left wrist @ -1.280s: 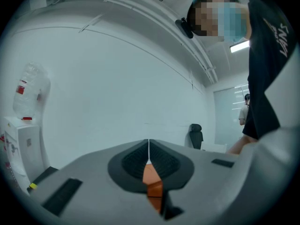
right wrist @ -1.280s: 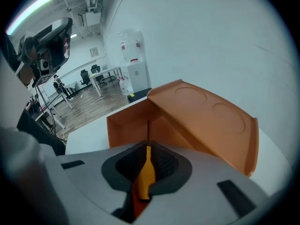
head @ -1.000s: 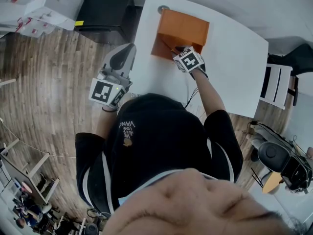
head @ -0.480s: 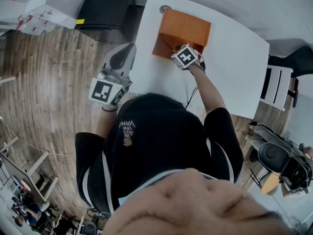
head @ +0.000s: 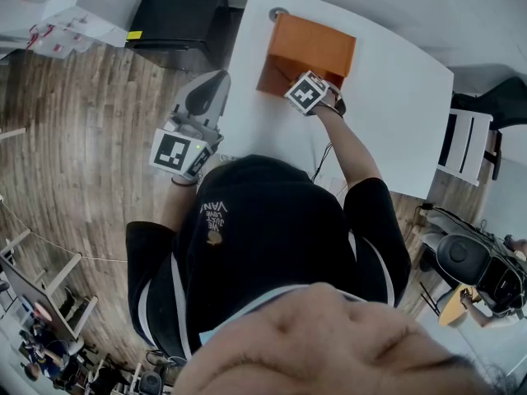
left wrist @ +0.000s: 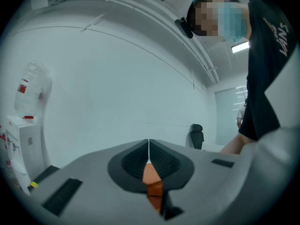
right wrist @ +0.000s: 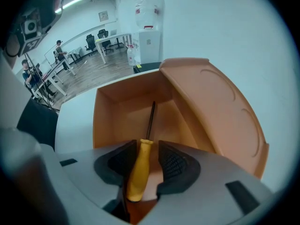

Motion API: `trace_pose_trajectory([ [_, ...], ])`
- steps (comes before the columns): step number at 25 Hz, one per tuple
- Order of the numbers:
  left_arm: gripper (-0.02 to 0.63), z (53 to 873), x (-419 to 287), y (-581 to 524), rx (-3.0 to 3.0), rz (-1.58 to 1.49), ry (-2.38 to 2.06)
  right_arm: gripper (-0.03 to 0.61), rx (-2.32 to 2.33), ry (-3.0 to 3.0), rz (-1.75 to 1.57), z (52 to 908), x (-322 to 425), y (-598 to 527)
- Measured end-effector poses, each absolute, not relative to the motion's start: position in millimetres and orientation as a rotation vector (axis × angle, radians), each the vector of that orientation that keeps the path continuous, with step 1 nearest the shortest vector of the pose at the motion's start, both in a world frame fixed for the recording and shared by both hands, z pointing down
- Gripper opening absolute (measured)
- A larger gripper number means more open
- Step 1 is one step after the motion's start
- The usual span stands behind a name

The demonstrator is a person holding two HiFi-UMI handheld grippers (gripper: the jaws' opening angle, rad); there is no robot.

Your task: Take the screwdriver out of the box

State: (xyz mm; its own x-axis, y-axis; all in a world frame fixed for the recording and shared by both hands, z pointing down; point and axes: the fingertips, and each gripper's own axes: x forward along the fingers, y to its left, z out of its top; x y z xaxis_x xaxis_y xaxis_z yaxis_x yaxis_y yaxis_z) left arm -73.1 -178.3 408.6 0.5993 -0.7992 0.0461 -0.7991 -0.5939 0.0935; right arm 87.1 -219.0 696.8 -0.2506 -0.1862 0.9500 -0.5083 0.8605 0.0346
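Note:
An orange box (head: 311, 49) stands open on the white table (head: 395, 97), its lid (right wrist: 220, 107) swung up on the right in the right gripper view. My right gripper (right wrist: 145, 148) points steeply down into the box (right wrist: 110, 114), and its jaws are opening. Between them lies the screwdriver (right wrist: 138, 168), with its yellow handle leaning on the left pad and a gap on the right. Its dark shaft reaches toward the box floor. In the head view this gripper (head: 306, 91) sits at the box's near edge. My left gripper (head: 206, 99) is held level off the table's left side, shut and empty (left wrist: 148, 154).
A black cabinet (head: 177, 16) stands beyond the table's left corner, with white boxes (head: 70, 6) further left. A white chair (head: 468, 142) and a black office chair (head: 469, 262) are at the right. A thin cable (head: 323, 161) lies on the table near my right arm.
The right gripper's marker cube has rolled and shifted slightly left at the box's edge. The left gripper has stayed where it was.

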Motion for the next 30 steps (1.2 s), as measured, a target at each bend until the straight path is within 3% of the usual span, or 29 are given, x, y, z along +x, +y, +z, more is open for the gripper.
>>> trace_pose_trajectory([
  [16,0.017,408.3,-77.3,-179.9,2.706,-0.016,-1.371,0.089,0.559,-1.838,0.352,698.0,84.8,-219.3],
  [30,0.017,404.0,-80.3,-180.4,2.714,-0.033,-1.361,0.083,0.624,-1.889,0.35,686.5,85.9,-223.4],
])
